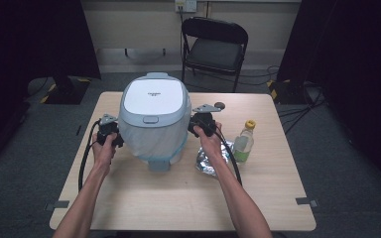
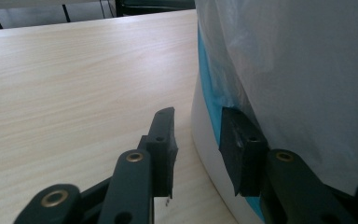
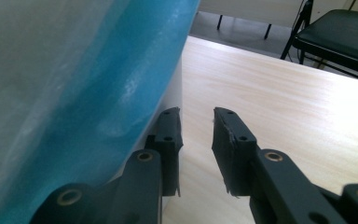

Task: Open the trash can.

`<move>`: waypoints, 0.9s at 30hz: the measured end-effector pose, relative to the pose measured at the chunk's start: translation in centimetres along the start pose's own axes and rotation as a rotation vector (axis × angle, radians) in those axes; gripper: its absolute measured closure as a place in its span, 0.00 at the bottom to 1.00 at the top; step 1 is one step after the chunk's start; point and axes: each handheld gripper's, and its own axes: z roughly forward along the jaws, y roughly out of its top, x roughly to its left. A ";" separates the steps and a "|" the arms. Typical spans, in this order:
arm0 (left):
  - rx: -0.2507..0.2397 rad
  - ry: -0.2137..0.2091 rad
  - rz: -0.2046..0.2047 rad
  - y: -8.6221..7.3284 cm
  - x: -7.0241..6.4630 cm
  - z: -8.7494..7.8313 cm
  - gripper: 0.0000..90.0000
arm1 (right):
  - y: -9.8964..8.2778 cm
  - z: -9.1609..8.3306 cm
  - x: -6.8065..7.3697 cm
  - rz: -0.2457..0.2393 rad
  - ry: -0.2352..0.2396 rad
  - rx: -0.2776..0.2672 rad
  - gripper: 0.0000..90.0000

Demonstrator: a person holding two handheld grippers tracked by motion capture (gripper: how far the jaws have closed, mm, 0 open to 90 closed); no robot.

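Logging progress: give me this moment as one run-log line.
left tool: open, at cooker side | right tool: open, at cooker side | bottle: standing, untouched

cooker blocking table centre, bottle and foil crowding right, front open

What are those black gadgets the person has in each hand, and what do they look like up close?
They are hand-held grippers. The left gripper and the right gripper are black, each topped by a grey three-cornered plate and trailing a thick black cable. Up close, each has two flat black jaws on arms joined by brass-coloured rivets. The person's forearms are bare, with no sleeves showing.
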 end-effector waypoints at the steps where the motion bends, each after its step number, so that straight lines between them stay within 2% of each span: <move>1: 0.000 0.006 0.011 -0.1 -0.1 -0.2 0.73 | -0.1 -0.2 0.1 -0.001 0.006 0.002 0.80; 7: 0.002 0.009 0.020 -0.7 -0.7 -1.2 0.78 | -0.6 -0.9 0.8 -0.009 0.027 0.002 0.80; 9: 0.019 0.032 0.051 -0.8 -1.3 -1.8 0.79 | -0.7 -1.2 1.0 -0.012 0.030 0.003 0.80; 10: 0.019 0.032 0.051 -0.8 -1.3 -1.8 0.79 | -0.7 -1.2 1.0 -0.012 0.030 0.003 0.80; 11: 0.014 0.023 0.052 -1.2 -1.5 -2.2 0.80 | -0.9 -1.5 1.1 -0.008 0.039 0.002 0.80; 13: -0.004 -0.005 0.019 -1.8 -1.6 -2.6 0.80 | -1.2 -1.8 1.3 -0.009 0.046 -0.002 0.80; 24: -0.005 -0.010 0.046 -3.3 -2.5 -4.6 0.78 | -2.1 -3.6 2.3 -0.035 0.076 0.001 0.80; 26: -0.019 -0.028 0.025 -3.7 -2.5 -4.8 0.78 | -2.3 -3.9 2.5 -0.046 0.085 0.001 0.80; 27: -0.010 -0.024 0.041 -3.8 -2.7 -5.2 0.78 | -2.4 -4.2 2.6 -0.055 0.088 0.008 0.80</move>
